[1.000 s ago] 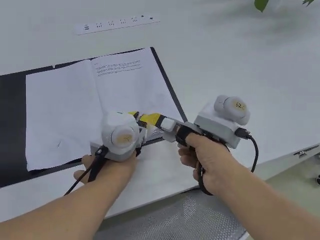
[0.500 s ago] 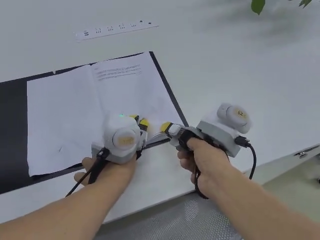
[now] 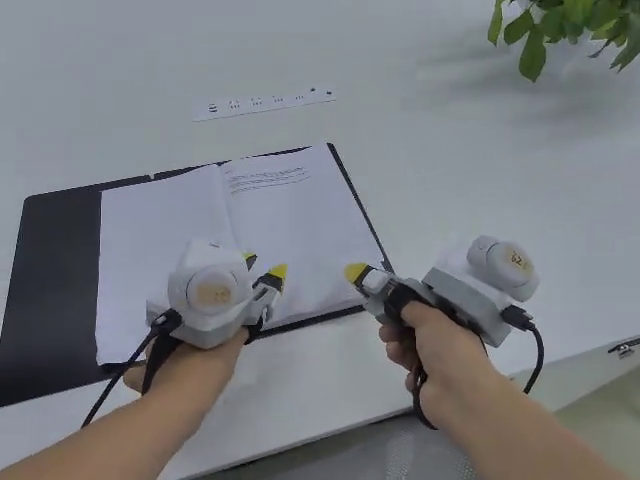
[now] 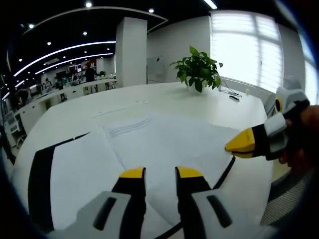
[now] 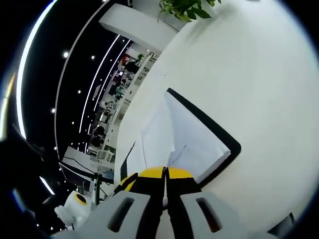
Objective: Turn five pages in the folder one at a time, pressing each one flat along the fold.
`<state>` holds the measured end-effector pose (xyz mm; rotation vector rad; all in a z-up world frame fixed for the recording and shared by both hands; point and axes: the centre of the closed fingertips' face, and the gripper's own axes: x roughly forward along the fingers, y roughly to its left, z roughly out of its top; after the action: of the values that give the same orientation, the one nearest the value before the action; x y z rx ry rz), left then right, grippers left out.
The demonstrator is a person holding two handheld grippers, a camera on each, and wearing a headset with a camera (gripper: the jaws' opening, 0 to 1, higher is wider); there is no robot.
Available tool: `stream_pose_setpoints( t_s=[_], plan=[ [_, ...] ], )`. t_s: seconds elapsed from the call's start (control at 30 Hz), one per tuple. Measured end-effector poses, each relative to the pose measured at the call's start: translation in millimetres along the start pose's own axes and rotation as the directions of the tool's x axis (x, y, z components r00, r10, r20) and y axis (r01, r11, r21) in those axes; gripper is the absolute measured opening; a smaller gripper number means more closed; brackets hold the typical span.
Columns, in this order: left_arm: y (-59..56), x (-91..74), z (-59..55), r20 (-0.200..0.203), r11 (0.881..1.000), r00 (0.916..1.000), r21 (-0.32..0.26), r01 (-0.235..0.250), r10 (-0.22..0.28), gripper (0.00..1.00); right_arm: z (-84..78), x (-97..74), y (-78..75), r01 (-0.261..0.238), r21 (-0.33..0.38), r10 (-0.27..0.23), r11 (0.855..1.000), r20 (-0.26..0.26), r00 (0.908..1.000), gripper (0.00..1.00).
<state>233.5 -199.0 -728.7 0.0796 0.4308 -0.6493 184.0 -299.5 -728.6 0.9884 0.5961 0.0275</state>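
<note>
White tabletop (image 3: pixel 480 180) stretches across the head view, with a white power strip (image 3: pixel 262 101) lying beyond the work and the leaves of a green plant (image 3: pixel 560 30) at the far right corner. An open black folder (image 3: pixel 55 270) lies flat on the table in front of the person, its white left page (image 3: pixel 160 230) and right page (image 3: pixel 300 215) spread to either side of the fold, with a few lines of print at the top of the right one. The left gripper (image 3: pixel 262 268), held in the left hand (image 3: pixel 190 360), sits over the near edge of the pages close to the fold, its yellow tips pointing across the right page; in the left gripper view its jaws (image 4: pixel 160 174) stand a narrow gap apart with nothing between them, and the folder (image 4: pixel 149 139) lies directly ahead and below. Whether the tips touch the paper cannot be told. The right gripper (image 3: pixel 356 272), in the right hand (image 3: pixel 440 345), points leftward at the folder's near right corner, well apart from the left gripper's tips. Its jaws (image 5: pixel 164 172) are pressed together and empty, with the folder (image 5: pixel 194 139) just ahead of them. That gripper (image 4: pixel 249 142) also reaches into the left gripper view from the right, its yellow tip over the folder's right edge, with the plant (image 4: pixel 197 69) farther back on the table.
</note>
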Motion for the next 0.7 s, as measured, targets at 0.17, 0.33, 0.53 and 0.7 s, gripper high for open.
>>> stream_pose_setpoints(
  t_s=[0.17, 0.33, 0.53, 0.7],
  plan=[
    [24.9, -26.0, 5.2, 0.012, 0.999, 0.9990, 0.016, -0.043, 0.042, 0.29, 2.3, -5.4, 18.7, -0.019, -0.057, 0.020, 0.998, 0.021, 0.9996, 0.00],
    [48.9, -52.1, 9.3, 0.036, 0.994, 0.9956, 0.064, -0.088, 0.086, 0.28, -1.5, -8.1, 36.5, -0.034, -0.115, 0.038, 0.993, 0.031, 0.9988, 0.00],
    [74.5, -83.2, 10.5, 0.063, 0.990, 0.9898, 0.052, -0.131, 0.128, 0.30, -12.4, -7.6, 56.4, -0.049, -0.223, 0.055, 0.974, 0.018, 0.9983, 0.00],
    [92.8, -106.9, 3.3, 0.060, 0.985, 0.9848, 0.054, -0.166, 0.163, 0.32, -24.1, -7.1, 68.3, -0.055, -0.345, 0.058, 0.937, 0.000, 0.9983, 0.00]
  ],
)
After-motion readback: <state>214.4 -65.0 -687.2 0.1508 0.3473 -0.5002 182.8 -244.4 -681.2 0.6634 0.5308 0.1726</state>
